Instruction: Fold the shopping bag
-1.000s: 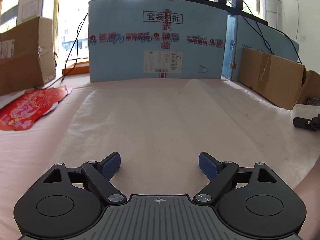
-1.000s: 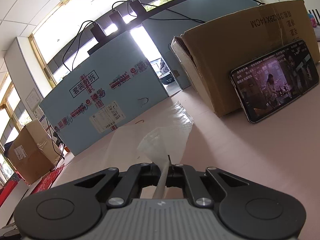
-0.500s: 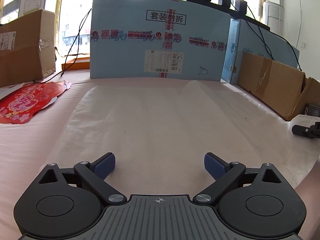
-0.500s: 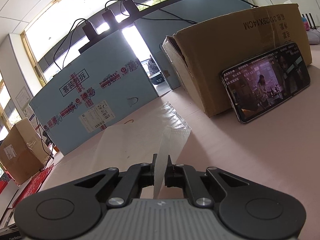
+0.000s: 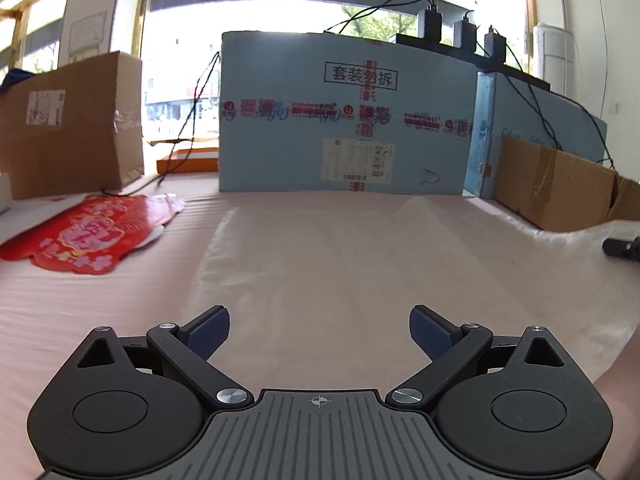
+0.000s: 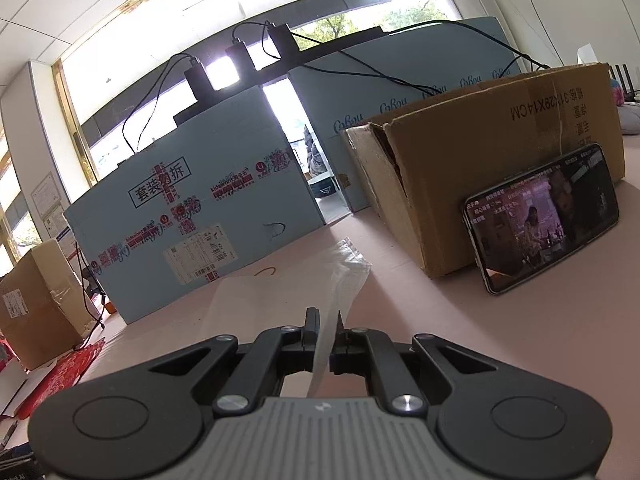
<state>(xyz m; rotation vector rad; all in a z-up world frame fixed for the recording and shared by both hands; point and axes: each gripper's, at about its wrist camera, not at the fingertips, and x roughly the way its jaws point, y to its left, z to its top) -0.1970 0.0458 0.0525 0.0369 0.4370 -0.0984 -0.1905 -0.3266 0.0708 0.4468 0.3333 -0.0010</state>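
1. The shopping bag [image 5: 360,272], a thin see-through plastic one, is lying spread flat on the pink worktop [image 5: 80,312], running from the near edge out toward the blue board [image 5: 344,116] at the far side.
2. The right gripper [image 6: 325,330] is sitting at the bag's right edge [image 6: 344,280], and its fingers are opening up: a second ago they were clamped tight on the film, and now there's a narrow gap with the strip just passing loosely between them.
3. The left gripper [image 5: 319,330] is hanging wide open over the bag's near end, gripping nothing. Its view has lifted a bit compared with a second ago, so it looks like it's backing up or tilting.
4. My read: the right side is letting go after dragging that edge over, so one fold is probably being set down. Next up would be a fresh grab for another fold.
5. Heads up, that film is floppy and clingy, so it could stick to the fingers and pull the fold back open.
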